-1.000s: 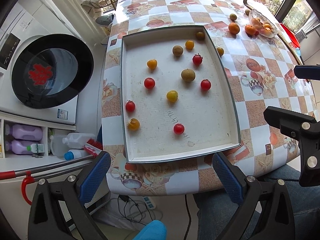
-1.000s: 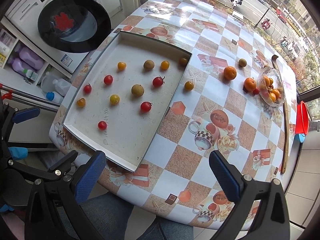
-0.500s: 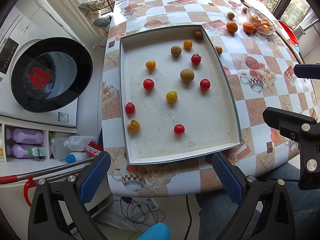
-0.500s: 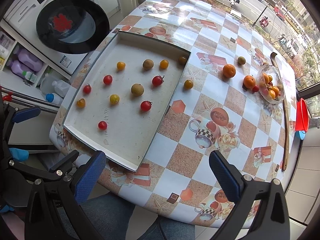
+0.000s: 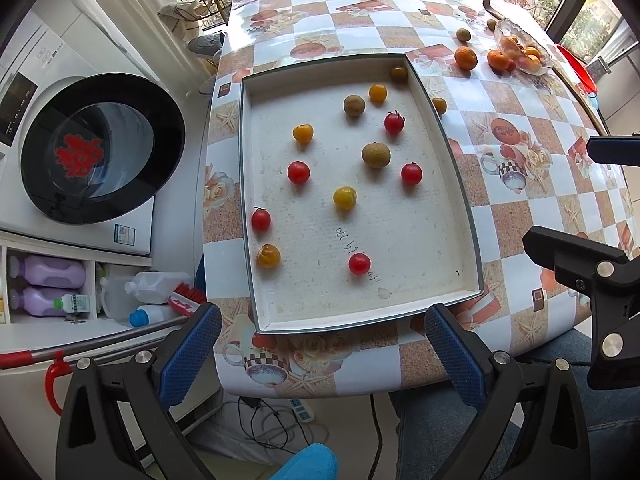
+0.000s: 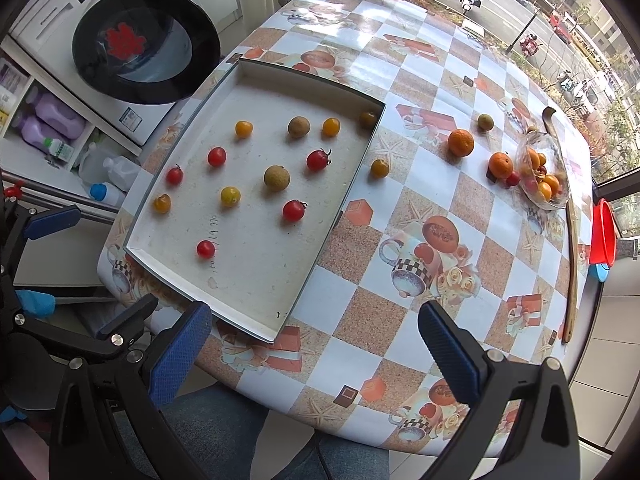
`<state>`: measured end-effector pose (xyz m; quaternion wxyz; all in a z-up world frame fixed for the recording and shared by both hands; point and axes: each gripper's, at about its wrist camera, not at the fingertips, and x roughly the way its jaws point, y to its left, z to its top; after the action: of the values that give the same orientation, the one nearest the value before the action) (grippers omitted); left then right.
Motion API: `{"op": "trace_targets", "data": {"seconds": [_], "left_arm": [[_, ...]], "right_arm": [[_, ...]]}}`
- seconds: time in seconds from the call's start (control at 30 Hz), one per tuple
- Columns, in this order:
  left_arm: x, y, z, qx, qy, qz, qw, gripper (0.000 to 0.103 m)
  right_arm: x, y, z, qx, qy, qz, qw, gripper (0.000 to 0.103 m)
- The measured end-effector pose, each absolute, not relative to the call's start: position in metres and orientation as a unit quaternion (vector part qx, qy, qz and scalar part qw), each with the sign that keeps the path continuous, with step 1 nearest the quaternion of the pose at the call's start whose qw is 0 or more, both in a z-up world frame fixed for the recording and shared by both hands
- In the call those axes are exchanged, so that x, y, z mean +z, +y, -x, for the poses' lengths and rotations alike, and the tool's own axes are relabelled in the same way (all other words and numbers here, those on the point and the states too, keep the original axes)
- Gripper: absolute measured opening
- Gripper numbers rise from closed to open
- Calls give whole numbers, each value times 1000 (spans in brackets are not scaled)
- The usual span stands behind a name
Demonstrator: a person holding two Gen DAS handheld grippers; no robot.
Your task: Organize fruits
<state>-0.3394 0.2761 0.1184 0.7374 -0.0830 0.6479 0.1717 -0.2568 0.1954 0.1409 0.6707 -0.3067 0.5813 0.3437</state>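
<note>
A shallow white tray (image 5: 456, 184) (image 6: 312, 264) lies on the checked table and holds several red tomatoes, yellow-orange tomatoes and brown longans, spread apart. The nearest red tomato (image 5: 359, 263) (image 6: 205, 249) sits close to the tray's front wall. One yellow fruit (image 6: 379, 168) rests on the cloth just outside the tray. My left gripper (image 5: 320, 354) hangs open before the table's near edge, nothing between its blue pads. My right gripper (image 6: 316, 354) is open too, above the table's near corner.
A glass bowl of fruit (image 6: 544, 176) stands at the far right with two oranges (image 6: 461, 142) and a longan (image 6: 485, 121) beside it. A wooden spoon (image 6: 572, 264) lies along the right edge. A washing machine (image 5: 92, 148) and bottles are left of the table.
Both grippers have drawn back and risen slightly, so the tray looks a little smaller and more of the table shows. No fruit has moved.
</note>
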Motion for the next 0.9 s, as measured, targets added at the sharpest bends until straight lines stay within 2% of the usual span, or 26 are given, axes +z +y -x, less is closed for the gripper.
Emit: {"op": "trace_targets", "data": {"seconds": [0.9], "left_arm": [[118, 275, 328, 164, 644, 83, 743, 102]], "right_arm": [[138, 194, 248, 351, 587, 304, 664, 103]]}}
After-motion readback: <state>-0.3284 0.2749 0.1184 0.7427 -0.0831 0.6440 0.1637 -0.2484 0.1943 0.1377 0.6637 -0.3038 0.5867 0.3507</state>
